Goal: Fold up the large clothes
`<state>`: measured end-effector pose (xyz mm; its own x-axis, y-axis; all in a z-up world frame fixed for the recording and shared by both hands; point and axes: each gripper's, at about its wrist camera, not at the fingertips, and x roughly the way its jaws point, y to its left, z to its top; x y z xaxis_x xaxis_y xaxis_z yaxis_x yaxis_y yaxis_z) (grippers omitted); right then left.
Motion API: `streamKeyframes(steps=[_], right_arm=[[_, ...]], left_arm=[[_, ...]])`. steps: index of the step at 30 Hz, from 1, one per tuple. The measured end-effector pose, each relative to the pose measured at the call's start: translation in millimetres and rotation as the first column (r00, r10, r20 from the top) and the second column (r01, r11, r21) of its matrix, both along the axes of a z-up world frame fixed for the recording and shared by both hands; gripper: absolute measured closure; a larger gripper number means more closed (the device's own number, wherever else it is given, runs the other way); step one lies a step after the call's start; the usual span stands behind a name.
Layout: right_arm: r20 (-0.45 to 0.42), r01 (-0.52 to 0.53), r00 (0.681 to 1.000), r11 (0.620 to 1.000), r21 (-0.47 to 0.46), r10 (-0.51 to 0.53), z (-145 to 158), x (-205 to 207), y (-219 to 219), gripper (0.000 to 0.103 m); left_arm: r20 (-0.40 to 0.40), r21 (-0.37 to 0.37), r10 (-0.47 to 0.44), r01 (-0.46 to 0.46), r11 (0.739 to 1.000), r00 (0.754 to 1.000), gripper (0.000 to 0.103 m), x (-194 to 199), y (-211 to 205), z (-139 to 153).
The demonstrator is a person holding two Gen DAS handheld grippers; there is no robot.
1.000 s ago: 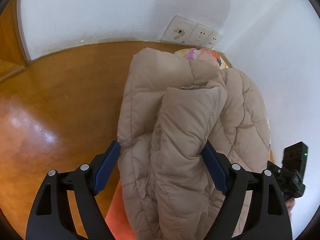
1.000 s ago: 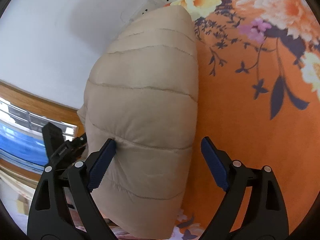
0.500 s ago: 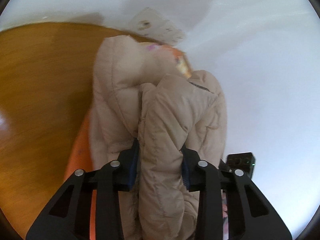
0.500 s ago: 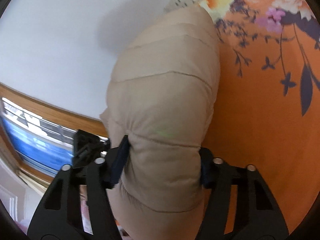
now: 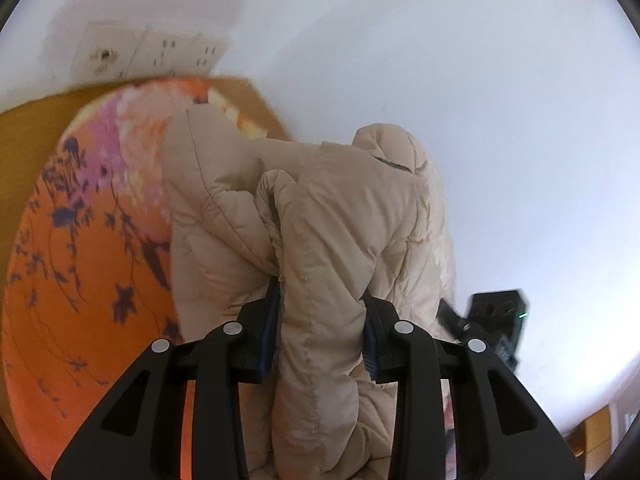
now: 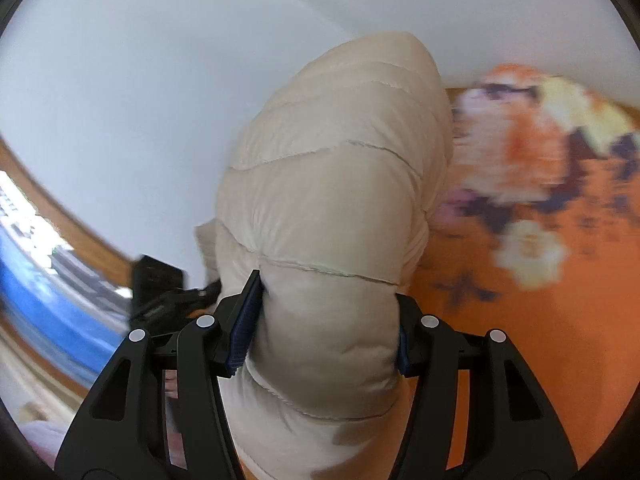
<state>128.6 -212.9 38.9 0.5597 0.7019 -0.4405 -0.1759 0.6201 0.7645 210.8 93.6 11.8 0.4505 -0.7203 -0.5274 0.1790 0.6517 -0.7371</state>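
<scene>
My left tongs point(image 5: 320, 328) and right tongs point(image 6: 322, 320) each pinch the beige puffer jacket point(image 5: 332, 216) above the orange flowered cloth point(image 5: 92, 240).

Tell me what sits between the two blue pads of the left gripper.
A bunched fold of the beige puffer jacket fills the gap of the left gripper, both pads pressing on it; the left wrist view shows this.

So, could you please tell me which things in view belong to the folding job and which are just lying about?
Part of the job:
beige puffer jacket
left hand-held gripper
right hand-held gripper
orange floral cloth

Lying about:
wall sockets
wooden surface
</scene>
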Motion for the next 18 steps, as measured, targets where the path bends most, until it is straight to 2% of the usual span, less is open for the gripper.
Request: streamKeyframes(steps=[4,7,9,13,14,15,18], right_arm=[[-0.115,0.022,0.992,0.987,-0.16,-0.041,-28,-9,0,0.041],[-0.162,0.037,0.984,0.976,-0.214,-0.073,-36,-15,0,0.035],[-0.147,0.06,0.984,0.965,-0.256,-0.1,-30,-22,4,0.034],[-0.047,0.092,0.992,0.917,-0.387,-0.12,-15,-39,13,0.036],[-0.047,0.08,0.993,0.914,-0.398,-0.108,-16,-30,12,0.043],[-0.052,0.064,0.994,0.91,-0.41,-0.094,-20,-29,18,0.046],[-0.075,0.047,0.993,0.899,-0.436,-0.088,-34,-19,37,0.047]], left_arm=[[-0.073,0.163,0.03,-0.017,0.986,0.997,0.07,-3,-17,-35],[-0.082,0.215,0.064,-0.045,0.976,0.995,0.069,-13,-14,-44],[-0.074,0.251,0.087,-0.065,0.966,0.993,0.069,-20,-11,-44],[-0.067,0.314,0.148,-0.12,0.942,0.987,0.068,-32,7,-51],[-0.069,0.321,0.154,-0.125,0.939,0.986,0.068,-31,10,-52],[-0.073,0.325,0.161,-0.129,0.937,0.984,0.068,-30,11,-54],[-0.062,0.371,0.187,-0.151,0.916,0.98,0.066,-22,9,-57]])
